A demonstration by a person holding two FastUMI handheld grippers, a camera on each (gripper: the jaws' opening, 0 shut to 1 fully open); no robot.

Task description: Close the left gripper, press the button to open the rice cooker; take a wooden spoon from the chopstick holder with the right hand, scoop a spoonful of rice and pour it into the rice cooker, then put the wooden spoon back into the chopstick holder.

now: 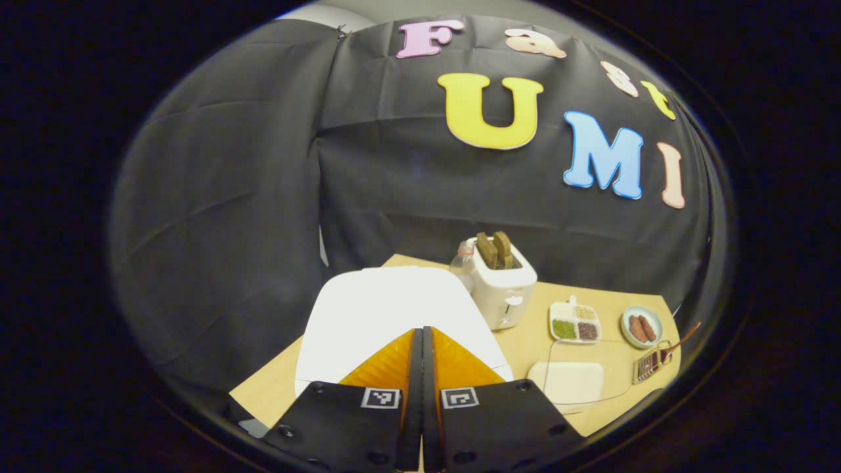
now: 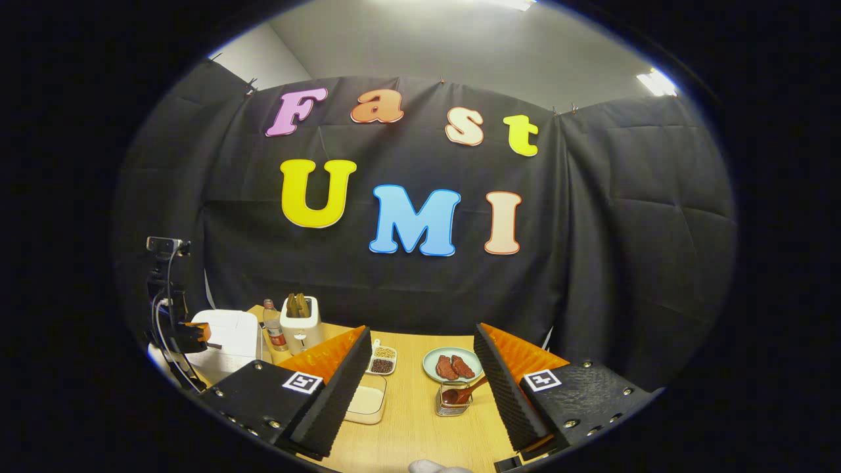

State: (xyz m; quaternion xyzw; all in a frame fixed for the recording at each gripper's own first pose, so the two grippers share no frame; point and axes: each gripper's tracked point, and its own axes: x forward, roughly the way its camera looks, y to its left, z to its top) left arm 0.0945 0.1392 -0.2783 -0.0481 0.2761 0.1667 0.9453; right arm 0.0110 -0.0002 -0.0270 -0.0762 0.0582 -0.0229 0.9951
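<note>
With its two fingers pressed flat together and nothing between them, the left gripper (image 1: 420, 341) is seen at bottom centre of the left gripper view, tips over the near edge of the cooker (image 1: 387, 315). The cooker's white lid is down. No contact with the button can be confirmed; the button itself cannot be made out.

Right of the cooker in that view, a toaster (image 1: 502, 289) is seen with two brown slices sticking up, a bottle (image 1: 462, 263) just behind it. Further right on the table (image 1: 525, 341): a divided dish (image 1: 575, 322) of grains, a plate (image 1: 640, 326) with brown pieces, a clear tub (image 1: 571, 381) of rice toward the lower right, and the holder (image 1: 650, 364) at the right edge with the spoon (image 1: 680, 341) leaning out of it.

In the right gripper view, the right gripper (image 2: 424, 374) is held wide open, fingers well apart, nothing gripped. Between the fingers, low centre, the holder (image 2: 453, 401) is seen with the spoon (image 2: 463, 393) resting in it, handle tilted up-right. The plate (image 2: 452, 364) sits just behind it. The tub (image 2: 364, 401) is partly hidden by the left-hand finger, the dish (image 2: 383, 360) behind it. At the left of the frame, the cooker (image 2: 227, 338) is seen with the left gripper (image 2: 197, 335) at its near side, the toaster (image 2: 300, 325) and bottle (image 2: 272, 332) beside it.
</note>
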